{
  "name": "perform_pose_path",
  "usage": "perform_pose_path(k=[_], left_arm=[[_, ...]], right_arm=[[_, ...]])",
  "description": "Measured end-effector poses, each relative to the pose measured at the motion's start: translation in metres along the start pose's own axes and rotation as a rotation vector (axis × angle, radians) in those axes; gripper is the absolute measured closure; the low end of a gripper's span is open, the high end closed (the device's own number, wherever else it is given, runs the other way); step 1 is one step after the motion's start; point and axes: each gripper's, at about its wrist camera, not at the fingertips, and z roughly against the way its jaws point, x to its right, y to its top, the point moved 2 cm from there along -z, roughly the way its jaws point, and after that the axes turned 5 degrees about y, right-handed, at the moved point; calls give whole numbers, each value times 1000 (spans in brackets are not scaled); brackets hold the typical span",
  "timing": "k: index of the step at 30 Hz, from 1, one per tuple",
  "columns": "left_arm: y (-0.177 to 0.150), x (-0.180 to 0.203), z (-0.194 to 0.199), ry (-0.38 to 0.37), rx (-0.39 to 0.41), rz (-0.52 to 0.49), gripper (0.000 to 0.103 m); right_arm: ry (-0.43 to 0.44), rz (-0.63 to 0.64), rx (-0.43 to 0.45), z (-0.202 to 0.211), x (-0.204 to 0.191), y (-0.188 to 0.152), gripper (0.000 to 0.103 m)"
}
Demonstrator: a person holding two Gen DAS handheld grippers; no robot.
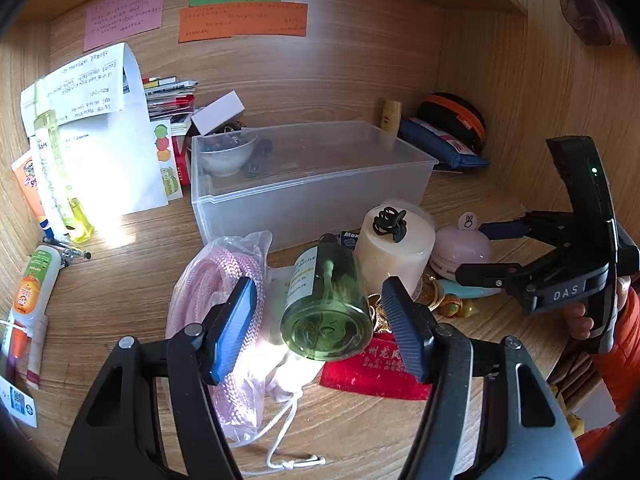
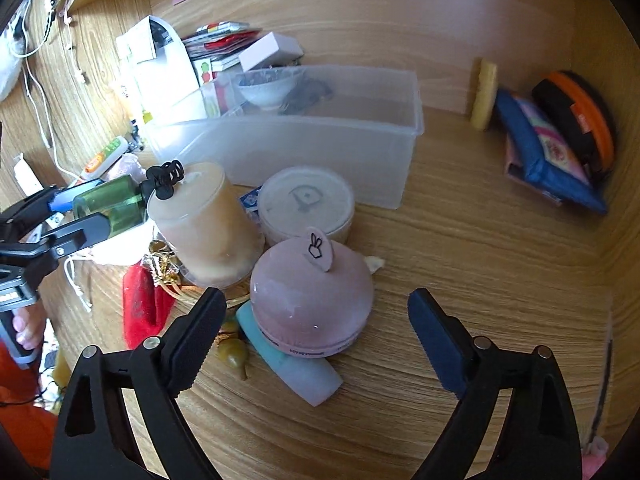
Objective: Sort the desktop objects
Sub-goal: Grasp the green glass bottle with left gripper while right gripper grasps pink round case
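A green glass bottle (image 1: 326, 308) lies tilted between the fingers of my left gripper (image 1: 320, 330), base toward the camera; the jaws are open with gaps on both sides. It also shows in the right wrist view (image 2: 110, 206). My right gripper (image 2: 316, 340) is open around a pink dome-shaped case (image 2: 312, 300), not touching it; the case also shows in the left wrist view (image 1: 464, 248). A cream jar (image 1: 394, 248) with a black hair claw (image 1: 390, 222) on top stands behind the bottle. A clear plastic bin (image 1: 312, 184) holds a white bowl (image 1: 228, 154).
A bagged pink rope (image 1: 224, 320) and a red pouch (image 1: 372, 372) lie by the bottle. A round lidded tub (image 2: 306, 202) stands before the bin. Tubes and papers (image 1: 96, 140) crowd the left; a blue pouch (image 2: 548, 152) and orange-black case (image 2: 576, 120) sit far right.
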Motion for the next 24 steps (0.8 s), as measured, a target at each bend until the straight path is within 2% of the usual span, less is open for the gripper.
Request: perform_pose_path(k=[7,9,11,13,24], left_arm=[[-3,2,-7,1,-5,-19,42],[-3,2,-8,4,-5,-19,50],[-3,1,-14,-14,-32,-7,62],[-2,0,-17,-22,-43,5,62],[0,-4,-5,-6,-6,39,62]], right_arm=[[27,-20,-46,-14,-7,-1,24],[38,-23,-64,-17,-7,-1,34],[44,-24,-72,-19,-6,-1,38],[46,-20,-65,-18,-6,0,42],[23,-14,-12,-8,-4,-3,43]])
